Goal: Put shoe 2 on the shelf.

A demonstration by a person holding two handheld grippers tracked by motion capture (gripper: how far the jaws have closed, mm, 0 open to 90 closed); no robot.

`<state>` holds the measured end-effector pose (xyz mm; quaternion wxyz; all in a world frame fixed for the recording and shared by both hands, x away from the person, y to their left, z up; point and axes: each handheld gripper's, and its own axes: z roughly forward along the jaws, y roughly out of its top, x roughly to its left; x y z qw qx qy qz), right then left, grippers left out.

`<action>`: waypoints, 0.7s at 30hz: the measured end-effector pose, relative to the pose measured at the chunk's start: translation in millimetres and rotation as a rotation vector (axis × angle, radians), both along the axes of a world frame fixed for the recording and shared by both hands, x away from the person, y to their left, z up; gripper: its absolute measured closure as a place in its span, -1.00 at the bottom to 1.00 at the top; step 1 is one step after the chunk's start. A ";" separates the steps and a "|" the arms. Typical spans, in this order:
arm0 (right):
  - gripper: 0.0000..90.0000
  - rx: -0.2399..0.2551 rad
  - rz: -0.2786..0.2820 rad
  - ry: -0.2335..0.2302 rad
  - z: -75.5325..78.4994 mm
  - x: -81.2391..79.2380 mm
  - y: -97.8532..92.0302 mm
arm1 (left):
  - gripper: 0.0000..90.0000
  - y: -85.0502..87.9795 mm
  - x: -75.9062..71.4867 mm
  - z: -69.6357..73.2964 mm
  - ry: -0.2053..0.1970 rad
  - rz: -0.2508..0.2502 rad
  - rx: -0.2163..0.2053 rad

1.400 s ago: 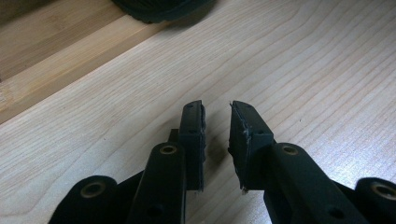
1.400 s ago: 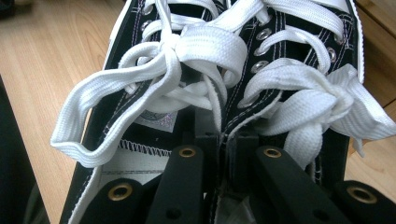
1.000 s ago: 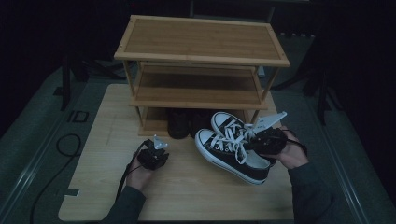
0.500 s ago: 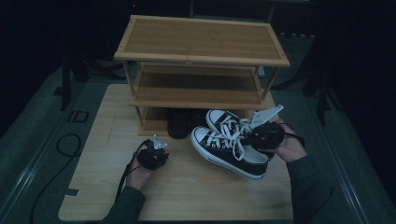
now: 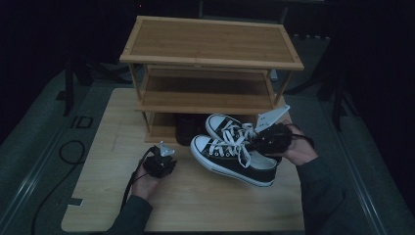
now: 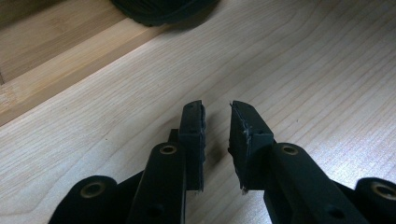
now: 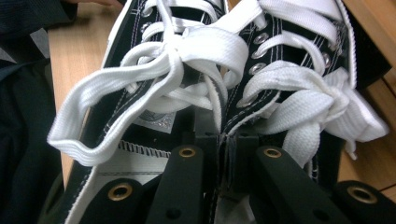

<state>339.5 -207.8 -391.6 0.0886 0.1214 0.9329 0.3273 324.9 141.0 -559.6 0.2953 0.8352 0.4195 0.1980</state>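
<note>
Black sneakers (image 5: 235, 152) hang pinched together in our right gripper (image 5: 269, 139), toes pointing left across the counter (image 5: 195, 200) toward our empty, slightly open left gripper (image 5: 164, 154).

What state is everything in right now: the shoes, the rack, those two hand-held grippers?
Pair of sneakers: laced, side by side, pinched together at their inner edges.
Right hand-held gripper: shut on the sneakers.
Left hand-held gripper: jaws slightly apart, nothing between them, over the table.
Shoe rack: upright, top and middle shelves bare.
Dark shoes: on the bottom shelf.
</note>
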 end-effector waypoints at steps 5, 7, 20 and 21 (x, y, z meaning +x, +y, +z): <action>0.90 0.002 0.041 -0.017 7.3 -7.0 4.1 | 0.67 0.7 0.4 -0.1 0.003 0.001 -0.005; 0.90 0.012 0.061 -0.018 12.6 -8.2 5.8 | 0.67 0.2 0.2 -0.1 0.002 0.001 -0.006; 0.90 0.065 0.009 -0.046 41.5 15.3 11.9 | 0.67 2.1 0.4 0.9 0.001 0.002 -0.003; 0.90 0.062 0.003 -0.049 42.4 17.7 12.6 | 0.67 2.1 0.3 1.0 0.001 0.001 -0.003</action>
